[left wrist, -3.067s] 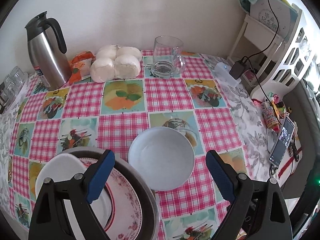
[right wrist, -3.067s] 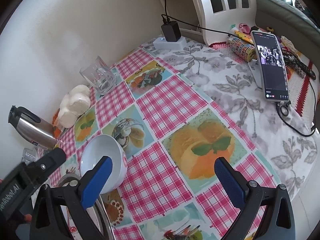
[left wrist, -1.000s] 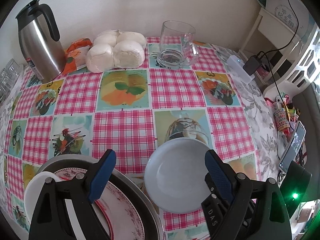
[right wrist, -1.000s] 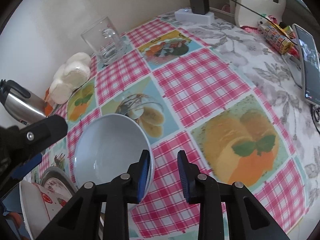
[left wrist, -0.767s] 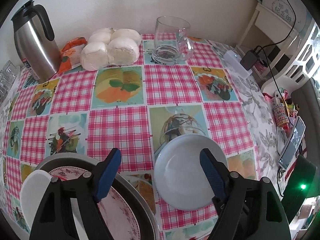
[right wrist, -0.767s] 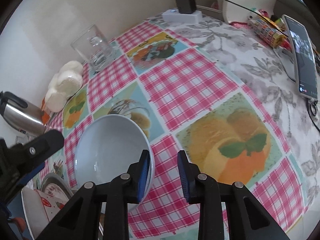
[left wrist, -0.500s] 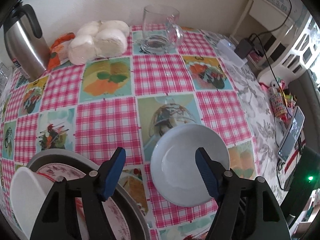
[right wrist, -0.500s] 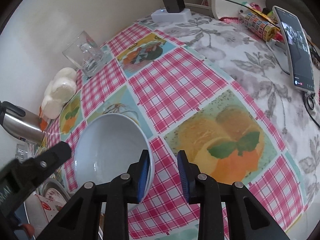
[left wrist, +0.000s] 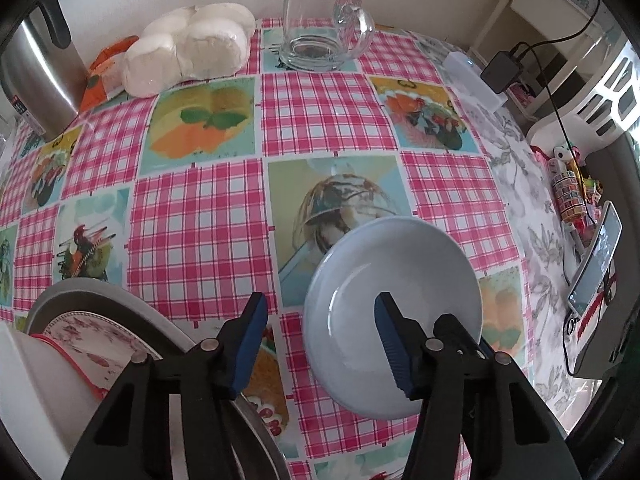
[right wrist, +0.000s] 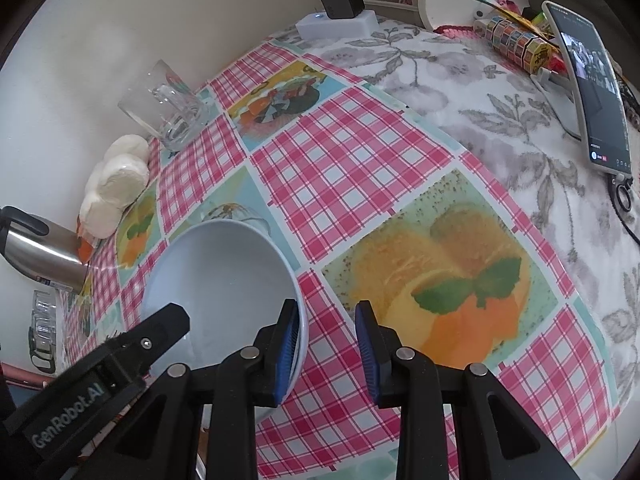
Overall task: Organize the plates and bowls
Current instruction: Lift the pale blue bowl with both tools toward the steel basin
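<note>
- While the right claw (right wrist: 325,306) carries a pale blue bowl (right wrist: 224,280) tilted and clear of the checked worktop (right wrist: 340,152), the left claw (left wrist: 320,300) sits at the opposite side of the rim.
- Right claw: the jaws stand narrow. The left pad lies against the bowl's rim. A strip of cloth shows between the rim and the other pad, so the bite itself is not fully visible. Because the bowl hangs tilted off the worktop, I judge it clamped on the rim.
- Left claw: the jaws have just been closing and are apart now. The bowl's rim runs between them, one pad over the inside, one outside, neither pressing.
- Just left of the left claw, a floral plate (left wrist: 92,336) lies in a metal dish (left wrist: 100,292), with a white bowl (left wrist: 24,400) on it. This is probably where the blue bowl belongs.
- Handling, as a judgement: the bowl looks like glazed ceramic, so it is stiff, fairly heavy, smooth and slippery, and it would chip if dropped.
- The best hold is across the wall, one pad inside and one outside, set well past the lip. Holds on opposite sides would stop it swinging.
</note>
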A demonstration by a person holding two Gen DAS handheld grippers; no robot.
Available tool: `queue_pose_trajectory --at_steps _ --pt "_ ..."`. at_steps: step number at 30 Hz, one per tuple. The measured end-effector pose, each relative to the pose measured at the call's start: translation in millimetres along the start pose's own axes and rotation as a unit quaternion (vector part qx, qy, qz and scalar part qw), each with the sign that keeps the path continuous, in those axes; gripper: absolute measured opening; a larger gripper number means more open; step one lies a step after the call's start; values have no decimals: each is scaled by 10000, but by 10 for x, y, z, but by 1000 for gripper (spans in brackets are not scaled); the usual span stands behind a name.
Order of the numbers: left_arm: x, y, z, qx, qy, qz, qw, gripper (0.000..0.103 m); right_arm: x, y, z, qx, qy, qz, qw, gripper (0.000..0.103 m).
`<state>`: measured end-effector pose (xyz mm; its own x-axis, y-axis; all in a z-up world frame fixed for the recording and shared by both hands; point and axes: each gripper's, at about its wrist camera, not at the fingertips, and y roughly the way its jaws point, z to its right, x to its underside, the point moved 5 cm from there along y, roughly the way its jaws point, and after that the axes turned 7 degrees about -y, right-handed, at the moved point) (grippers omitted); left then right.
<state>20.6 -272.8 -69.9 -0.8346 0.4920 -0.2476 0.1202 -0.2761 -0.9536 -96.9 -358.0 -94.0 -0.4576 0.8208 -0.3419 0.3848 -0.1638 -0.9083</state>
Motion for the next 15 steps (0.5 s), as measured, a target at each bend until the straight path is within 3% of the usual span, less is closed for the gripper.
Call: queue_pose_trajectory --at_steps 15 --pt "79 188 36 165 -20 -206 9996 37 48 91 63 -35 94 -98 9999 32"
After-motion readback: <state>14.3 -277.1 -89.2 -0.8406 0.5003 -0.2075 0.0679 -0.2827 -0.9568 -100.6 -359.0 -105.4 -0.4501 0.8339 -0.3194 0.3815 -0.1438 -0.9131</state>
